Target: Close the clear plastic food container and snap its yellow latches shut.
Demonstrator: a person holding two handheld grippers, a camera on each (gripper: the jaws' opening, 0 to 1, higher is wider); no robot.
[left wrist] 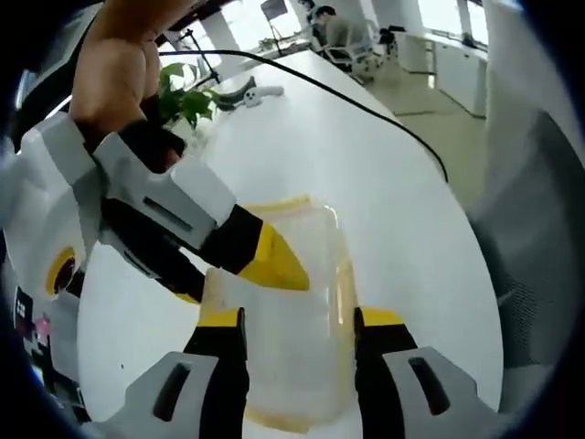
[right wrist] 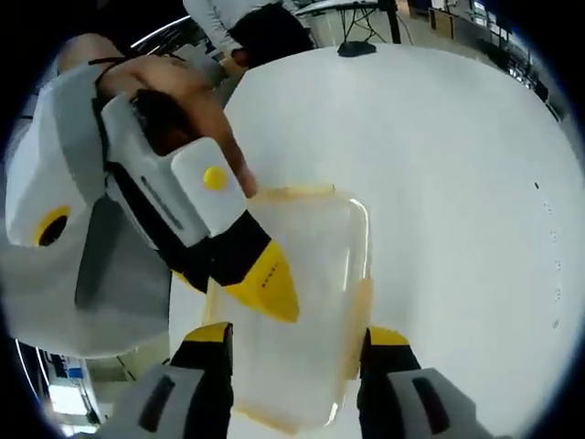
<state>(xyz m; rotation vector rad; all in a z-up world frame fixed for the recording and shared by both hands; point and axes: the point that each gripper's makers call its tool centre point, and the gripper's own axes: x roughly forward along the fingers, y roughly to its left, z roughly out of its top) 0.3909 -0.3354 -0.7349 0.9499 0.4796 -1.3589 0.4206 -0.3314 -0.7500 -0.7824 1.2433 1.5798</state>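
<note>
Left gripper view: my left gripper [left wrist: 300,331] stood nearest, its two yellow-tipped jaws spread to either side of the clear plastic food container [left wrist: 297,311], which lay on the white tabletop [left wrist: 384,210]. The jaws flanked the container's near end, released, with nothing clamped. The right gripper [left wrist: 274,261] reached in from the left, its yellow tip resting over the container's lid near a yellow latch [left wrist: 345,283]; whether it was clenched I could not tell here. Beyond the container lay a black cable [left wrist: 366,108] and a green plant [left wrist: 187,96].

Right gripper view: my right gripper [right wrist: 297,352] likewise straddled the container [right wrist: 302,302], jaws apart and grasping nothing. The left gripper [right wrist: 270,283] entered from the left with its yellow tip over the lid. The lid sat on the container; I could not tell if the latches were snapped.
</note>
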